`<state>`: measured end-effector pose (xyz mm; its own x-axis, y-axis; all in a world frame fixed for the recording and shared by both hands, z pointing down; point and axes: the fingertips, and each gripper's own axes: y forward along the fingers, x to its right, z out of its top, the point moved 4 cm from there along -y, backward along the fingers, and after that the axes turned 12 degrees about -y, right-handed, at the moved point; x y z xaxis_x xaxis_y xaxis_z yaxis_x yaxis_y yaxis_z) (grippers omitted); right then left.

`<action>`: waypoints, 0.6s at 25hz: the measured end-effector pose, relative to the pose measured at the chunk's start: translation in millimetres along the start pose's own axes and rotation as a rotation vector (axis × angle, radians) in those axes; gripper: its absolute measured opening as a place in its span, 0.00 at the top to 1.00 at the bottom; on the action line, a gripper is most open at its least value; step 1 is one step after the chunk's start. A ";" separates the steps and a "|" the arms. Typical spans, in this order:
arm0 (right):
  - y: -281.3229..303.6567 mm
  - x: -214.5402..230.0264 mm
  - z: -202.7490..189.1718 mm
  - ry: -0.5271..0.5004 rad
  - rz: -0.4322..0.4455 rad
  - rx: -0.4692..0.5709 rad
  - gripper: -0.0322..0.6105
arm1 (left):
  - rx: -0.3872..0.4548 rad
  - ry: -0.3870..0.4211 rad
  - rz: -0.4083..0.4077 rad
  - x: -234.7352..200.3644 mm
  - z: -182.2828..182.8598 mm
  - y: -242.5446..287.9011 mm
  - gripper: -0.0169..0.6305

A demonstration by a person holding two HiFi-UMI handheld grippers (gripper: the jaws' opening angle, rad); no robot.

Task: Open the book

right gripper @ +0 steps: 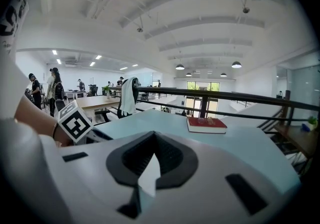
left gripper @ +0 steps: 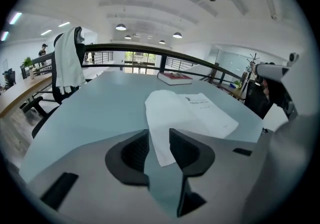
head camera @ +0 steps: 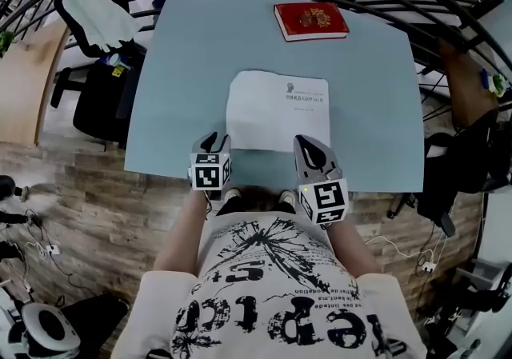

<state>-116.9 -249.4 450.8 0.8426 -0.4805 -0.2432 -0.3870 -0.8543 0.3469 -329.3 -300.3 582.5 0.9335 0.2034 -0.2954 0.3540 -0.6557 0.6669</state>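
The white book (head camera: pixel 278 109) lies flat in the middle of the blue surface (head camera: pixel 192 53), close to the person. The left claw (left gripper: pixel 159 135) is spread wide, and the book's near corner shows between its jaws without touching them. The right claw (right gripper: pixel 151 135) has its tips pressed together by the book's other near corner. A red book (head camera: pixel 310 20) sits at the far edge.

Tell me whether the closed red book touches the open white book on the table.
Apart. The head view shows a strip of bare blue table between the closed red book and the open white book.
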 end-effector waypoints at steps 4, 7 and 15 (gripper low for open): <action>-2.3 5.2 15.7 -0.011 0.017 0.055 0.94 | 0.110 0.027 -0.061 25.4 41.1 -18.7 0.86; -6.3 14.7 26.3 -0.020 -0.006 0.097 0.94 | 0.220 0.073 -0.128 52.8 74.1 -37.3 0.92; -18.8 41.0 54.8 -0.030 -0.089 0.193 0.94 | 0.473 0.240 -0.354 120.2 133.5 -93.6 0.94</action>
<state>-95.6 -263.9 384.7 0.8662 -0.4046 -0.2932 -0.3783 -0.9144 0.1441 -257.9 -311.5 393.2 0.7711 0.5878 -0.2446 0.6306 -0.7580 0.1666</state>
